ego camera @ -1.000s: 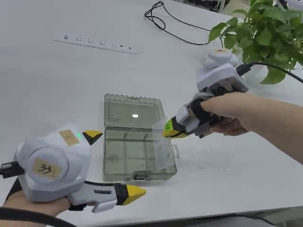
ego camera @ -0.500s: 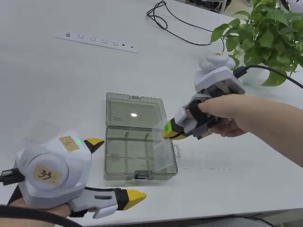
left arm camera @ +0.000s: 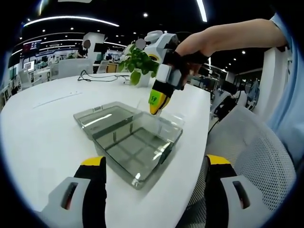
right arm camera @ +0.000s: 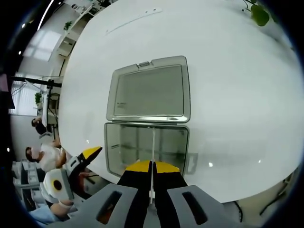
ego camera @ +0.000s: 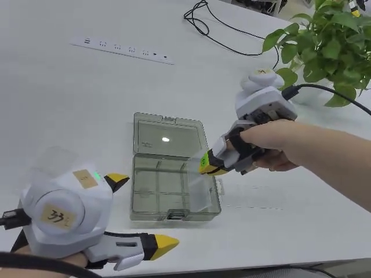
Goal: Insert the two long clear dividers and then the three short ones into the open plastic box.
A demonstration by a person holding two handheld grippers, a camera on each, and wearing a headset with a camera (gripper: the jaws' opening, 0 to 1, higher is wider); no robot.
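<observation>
Since the clear divider (ego camera: pixel 200 186) looks thin, light, stiff and slippery, the right claw (ego camera: pixel 204 164) clenches its top edge, holding it over the open box's (ego camera: pixel 133 185) right end; the left claw (left arm camera: pixel 155 160) gapes released, nearer.

Open-plan office: white desk (ego camera: pixel 69 104), mesh chair (left arm camera: pixel 247 152), ceiling light strips (left arm camera: pixel 71 20), power strip (ego camera: pixel 124 50).

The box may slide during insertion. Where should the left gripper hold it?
Probably the left wall of the box, left gripper coming from the left: that thin upright wall suits open fingers and lies away from the divider in the right gripper.
</observation>
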